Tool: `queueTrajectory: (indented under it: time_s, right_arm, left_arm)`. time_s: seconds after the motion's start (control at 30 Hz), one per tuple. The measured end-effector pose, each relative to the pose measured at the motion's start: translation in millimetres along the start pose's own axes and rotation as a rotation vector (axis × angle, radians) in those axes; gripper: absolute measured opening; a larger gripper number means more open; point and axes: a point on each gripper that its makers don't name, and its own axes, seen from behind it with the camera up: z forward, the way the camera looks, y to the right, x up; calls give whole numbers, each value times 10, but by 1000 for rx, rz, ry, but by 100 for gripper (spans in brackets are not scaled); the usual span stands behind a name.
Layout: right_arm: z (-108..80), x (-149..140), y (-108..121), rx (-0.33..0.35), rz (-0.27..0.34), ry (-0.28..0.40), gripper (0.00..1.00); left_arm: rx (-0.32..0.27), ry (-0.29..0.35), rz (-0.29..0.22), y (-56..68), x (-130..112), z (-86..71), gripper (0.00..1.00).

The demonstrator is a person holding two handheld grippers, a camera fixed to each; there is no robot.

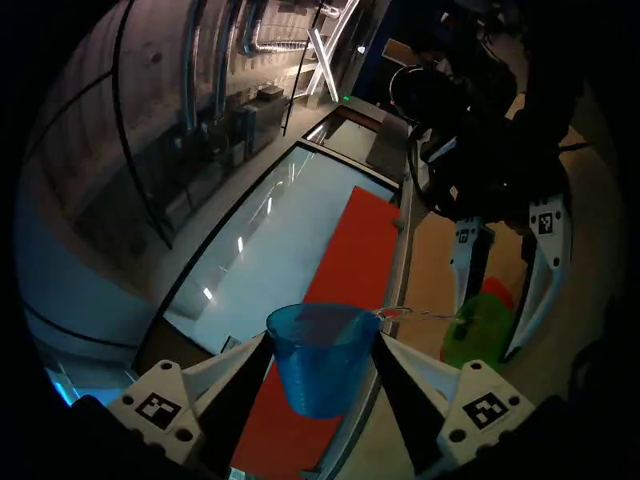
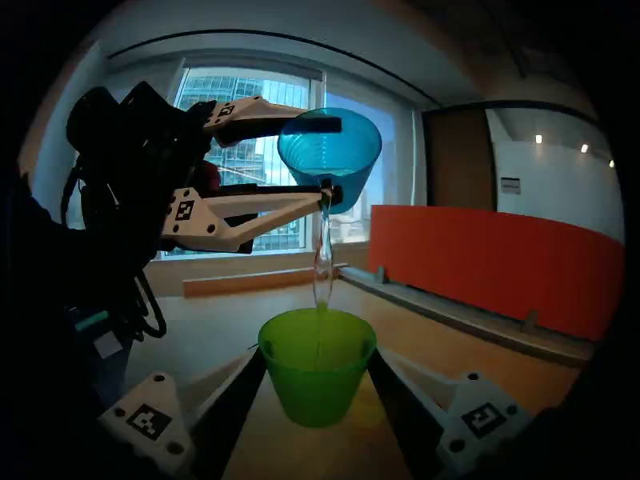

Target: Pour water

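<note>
The pouring step is happening right now. The left gripper [image 2: 332,158] holds the blue cup [image 2: 330,156] up high, with its fingers squeezed tight on the cup's two sides. The blue cup is tipped over. A thin stream of water [image 2: 322,256] runs off its lip and falls straight down into the green cup [image 2: 318,376], which sits right under it.

The right gripper [image 2: 317,356] holds the green cup down low, near the counter [image 2: 456,352]. Its fingers press on both sides of that cup. The green cup stands upright (good, or the water would spill out). I cannot tell if its bottom touches the counter or hangs just above it. Far behind are a big window [image 2: 240,120] and, to the right, an orange wall [image 2: 496,256].

I think some water is left in the blue cup, so the job looks partly done. I cannot see how full the green cup is.

Next, the left gripper likely needs to tip the blue cup a little more as it empties, slowly, with the lip right over the green cup. The right gripper should hold steady. When enough water is in, the blue cup should be turned back upright.
</note>
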Motion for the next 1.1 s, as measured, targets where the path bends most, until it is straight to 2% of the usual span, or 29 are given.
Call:
queueTrajectory:
  time_s: [0.4, 1.1]
  right_arm:
    - [-2, 16, 16, -6, -4, 1, 89]
    - [5, 53, 16, -9, -8, 12, 89]
  left_arm:
    - [9, -2, 25, 3, 9, -26, 86]
    - [33, -2, 97, -54, 38, -76, 86]
